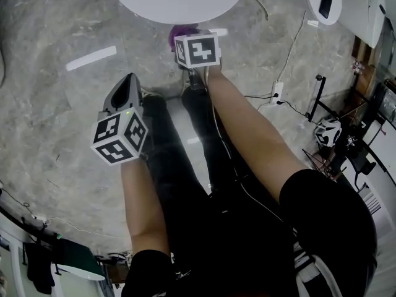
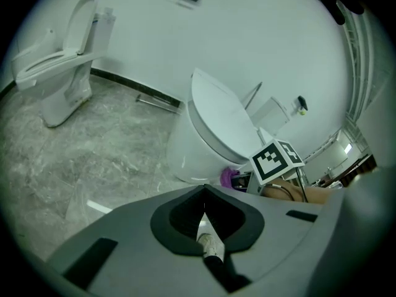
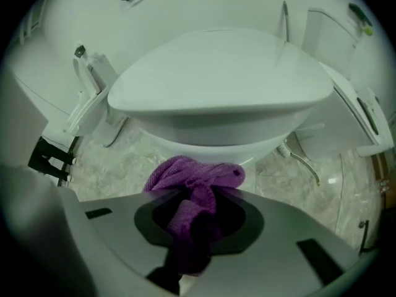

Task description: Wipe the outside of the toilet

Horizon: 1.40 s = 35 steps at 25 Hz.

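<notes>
The toilet (image 3: 216,91) blocks the way straight ahead. Bare floor (image 1: 55,104) lies open at its left, and cables (image 1: 296,42) run at its right.

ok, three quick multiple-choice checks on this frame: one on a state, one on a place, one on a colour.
1. The lid of the near toilet is:
A. raised
B. down
C. taken off

2. The cloth is:
A. spread on the lid
B. lying on the floor
C. in the jaws of the right gripper, in front of the toilet

3. The cloth's colour is:
A. white
B. purple
C. yellow

Answers:
1 B: in the right gripper view the lid lies flat over the bowl.
2 C: the same view shows the jaws closed on the cloth, which bunches out just below the bowl's front.
3 B: it reads purple in both the head view and the right gripper view.
</notes>
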Tool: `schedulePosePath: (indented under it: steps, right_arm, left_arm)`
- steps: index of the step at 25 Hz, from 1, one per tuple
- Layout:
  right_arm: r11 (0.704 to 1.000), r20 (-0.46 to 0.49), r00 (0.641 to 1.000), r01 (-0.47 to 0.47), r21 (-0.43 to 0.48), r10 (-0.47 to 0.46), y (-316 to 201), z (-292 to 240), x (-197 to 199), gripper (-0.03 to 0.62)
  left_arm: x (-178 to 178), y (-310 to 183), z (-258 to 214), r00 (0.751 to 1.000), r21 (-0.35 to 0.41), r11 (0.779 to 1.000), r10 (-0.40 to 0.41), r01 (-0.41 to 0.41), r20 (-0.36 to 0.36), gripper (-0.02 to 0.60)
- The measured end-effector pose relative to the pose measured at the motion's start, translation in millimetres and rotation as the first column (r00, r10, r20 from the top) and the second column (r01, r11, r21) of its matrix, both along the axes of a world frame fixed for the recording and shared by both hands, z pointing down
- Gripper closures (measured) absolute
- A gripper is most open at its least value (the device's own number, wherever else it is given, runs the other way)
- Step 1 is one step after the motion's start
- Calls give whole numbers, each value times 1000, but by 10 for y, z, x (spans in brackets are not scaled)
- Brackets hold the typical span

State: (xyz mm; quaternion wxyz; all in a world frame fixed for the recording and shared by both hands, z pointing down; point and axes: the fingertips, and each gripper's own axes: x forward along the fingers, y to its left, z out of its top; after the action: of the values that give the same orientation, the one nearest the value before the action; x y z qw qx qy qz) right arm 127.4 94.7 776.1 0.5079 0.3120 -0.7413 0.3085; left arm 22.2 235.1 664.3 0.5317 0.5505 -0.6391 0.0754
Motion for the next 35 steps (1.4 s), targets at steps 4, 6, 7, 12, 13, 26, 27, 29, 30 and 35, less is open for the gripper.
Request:
schedulePosePath:
  steps: [4,6,7,12,13,26,27,29,30,35]
  right_arm:
    - [998,-11,999,-53,25,54,122,-35,-305,505]
    - [997,-20,997,-72,32,73,138,-1,-409,505]
    - [996,-26,996,-80,35,81,155,18,-451,505]
    - [991,-21,993,-117,65,119,233,-43,-733,505]
    - [989,-13,991,-129,76,130,239,-71,-803,505]
    - [940,79,942,-333,81,326,137,-102,-1530,505]
    - [935,89,937,-346,83,339,122,-110,-1574,505]
    - [924,112,924,-375,79,366,87,-111,-1661,505]
    - [917,122,916,-391,74,381,66,-99,-1708,503]
    - [868,144,863,-494,45,484,-26,-31,-1896,505]
  left_arm:
    - [-248,185,-11,1000,6,1000,-5,5,-19,576]
    - [-353,263,34,1000,4,1000,-10,11,-28,576]
    - [-411,310,56,999,1,1000,-14,14,-31,575]
    - [-810,525,37,999,-1,999,-33,33,-34,575]
    - [-899,562,27,999,-3,999,-38,38,-34,575]
    - [-1739,666,32,998,-32,998,-63,63,-5,575]
    - [-1799,645,26,998,-36,997,-63,63,1,575]
    - [-1905,580,21,998,-45,997,-55,55,11,575]
    - [-1953,538,29,999,-49,998,-48,49,13,575]
    - [-2145,274,96,1000,-73,997,3,-2,15,575]
